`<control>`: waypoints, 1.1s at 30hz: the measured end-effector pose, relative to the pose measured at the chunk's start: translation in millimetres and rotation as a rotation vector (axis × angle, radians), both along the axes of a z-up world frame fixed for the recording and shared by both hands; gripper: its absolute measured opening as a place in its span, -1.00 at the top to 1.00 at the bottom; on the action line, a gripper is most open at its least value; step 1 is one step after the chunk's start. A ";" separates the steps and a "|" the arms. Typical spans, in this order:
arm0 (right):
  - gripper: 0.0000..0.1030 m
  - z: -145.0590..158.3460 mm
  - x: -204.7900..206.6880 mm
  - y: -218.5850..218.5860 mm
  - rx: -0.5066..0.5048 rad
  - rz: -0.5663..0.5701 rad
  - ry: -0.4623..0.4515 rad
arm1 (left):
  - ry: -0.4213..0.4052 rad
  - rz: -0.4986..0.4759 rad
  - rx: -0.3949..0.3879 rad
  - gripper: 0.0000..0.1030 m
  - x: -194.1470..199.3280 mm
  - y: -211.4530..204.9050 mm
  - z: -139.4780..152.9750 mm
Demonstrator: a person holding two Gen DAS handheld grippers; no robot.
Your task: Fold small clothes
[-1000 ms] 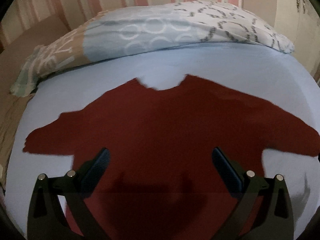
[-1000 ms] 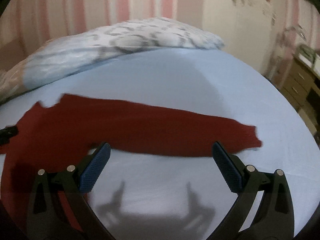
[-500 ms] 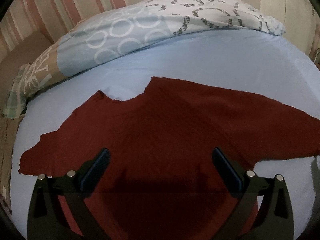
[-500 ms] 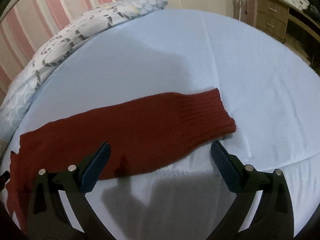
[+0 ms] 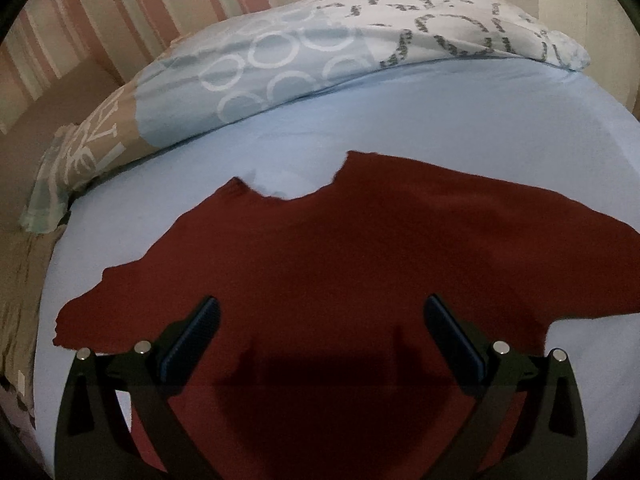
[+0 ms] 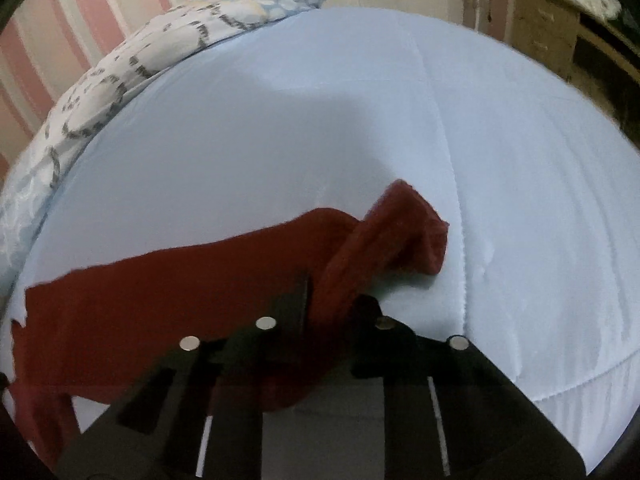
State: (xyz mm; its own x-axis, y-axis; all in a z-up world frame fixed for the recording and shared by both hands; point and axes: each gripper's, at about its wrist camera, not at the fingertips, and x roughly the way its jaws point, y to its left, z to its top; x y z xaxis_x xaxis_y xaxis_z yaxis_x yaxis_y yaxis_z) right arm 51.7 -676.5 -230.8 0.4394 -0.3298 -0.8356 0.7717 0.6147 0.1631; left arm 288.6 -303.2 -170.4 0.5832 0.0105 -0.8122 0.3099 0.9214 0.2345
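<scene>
The right hand-held gripper (image 6: 332,300) is clamped on the dark red sweater's (image 5: 340,264) sleeve (image 6: 384,232), its cuff lifted off the pale blue bed (image 6: 520,200). The left hand-held gripper (image 5: 322,332) hovers wide apart and empty over the flat body; bare sheet lies beyond the cuff.

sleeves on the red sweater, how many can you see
2. The left sleeve lies flat on the blue sheet; the right sleeve is pinched and lifted by the right claw.

Left gripper (image 5: 322,332) sat at lower centre of its frame, jaws spread wide, blue pads (image 5: 191,336) facing inward, nothing between them. Right gripper (image 6: 332,308) at lower centre of its frame, jaws drawn together, pinching a fold of the red sweater sleeve (image 6: 384,232) and lifting it.
</scene>
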 end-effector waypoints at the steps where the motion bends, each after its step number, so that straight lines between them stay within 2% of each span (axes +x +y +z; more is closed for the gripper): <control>1: 0.73 4.0 2.8 6.0 -0.022 0.015 0.000 | 0.001 0.010 -0.001 -0.97 1.5 5.0 1.0; 6: 0.74 37.3 16.1 55.3 -0.138 0.130 -0.035 | 0.002 0.050 -0.004 -0.97 7.1 33.9 7.7; 9: 0.74 61.6 32.5 98.5 -0.179 0.226 -0.079 | 0.010 0.069 0.040 -0.97 9.8 56.0 10.5; 15: 0.74 97.1 92.7 206.7 -0.122 0.469 -0.184 | 0.018 0.122 0.074 -0.97 16.0 106.5 18.6; 19: 0.74 107.5 143.7 270.2 -0.098 0.584 -0.206 | -0.005 0.157 0.066 -0.97 18.5 144.4 29.3; 23: 0.74 107.5 185.7 327.2 -0.080 0.666 -0.203 | -0.010 0.193 0.048 -0.97 20.3 183.9 33.3; 25: 0.74 100.7 203.4 357.8 -0.086 0.712 -0.192 | -0.014 0.206 0.060 -0.97 21.8 202.4 25.2; 27: 0.74 91.8 221.5 384.1 -0.065 0.744 -0.182 | 0.018 0.227 0.059 -0.97 25.8 216.8 15.7; 30: 0.74 69.6 245.4 423.9 -0.068 0.814 -0.137 | 0.048 0.255 0.016 -0.97 29.3 238.0 7.8; 33: 0.71 37.7 256.4 454.5 -0.102 0.838 -0.061 | 0.059 0.266 0.020 -0.97 29.2 248.2 -2.2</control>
